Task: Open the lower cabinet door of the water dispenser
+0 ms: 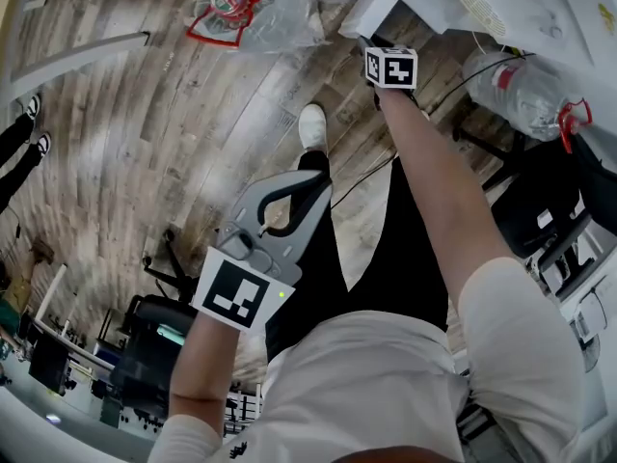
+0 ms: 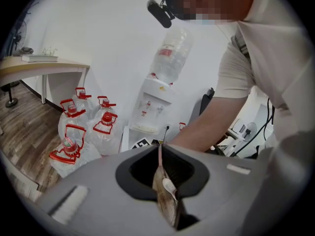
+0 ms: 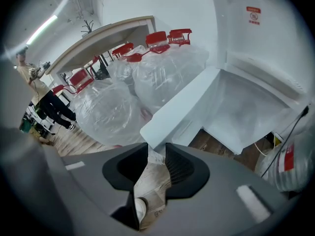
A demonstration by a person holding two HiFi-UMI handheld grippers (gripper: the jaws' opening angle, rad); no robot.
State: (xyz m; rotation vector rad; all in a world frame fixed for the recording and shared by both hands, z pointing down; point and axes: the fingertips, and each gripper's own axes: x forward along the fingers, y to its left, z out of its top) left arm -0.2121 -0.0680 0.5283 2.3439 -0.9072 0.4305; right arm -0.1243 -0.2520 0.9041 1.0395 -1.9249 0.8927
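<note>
Grips the free edge of the lower cabinet door with the right gripper, jaws pinched tight on the white panel's near corner. Reaches it with the right arm stretched far forward in the head view, marker cube up at the foot of the water dispenser. Holds the door swung out from the dispenser's base, with the bare white compartment open behind it. Carries the left gripper back near the body, well apart from the dispenser, jaws pressed together to a thin slit in the left gripper view. Looks from there at the dispenser standing upright against the white wall, with an inverted bottle on top. Takes in clear water jugs with red caps and handles, crowded on the wooden floor just beside the open door and near a pale table
</note>
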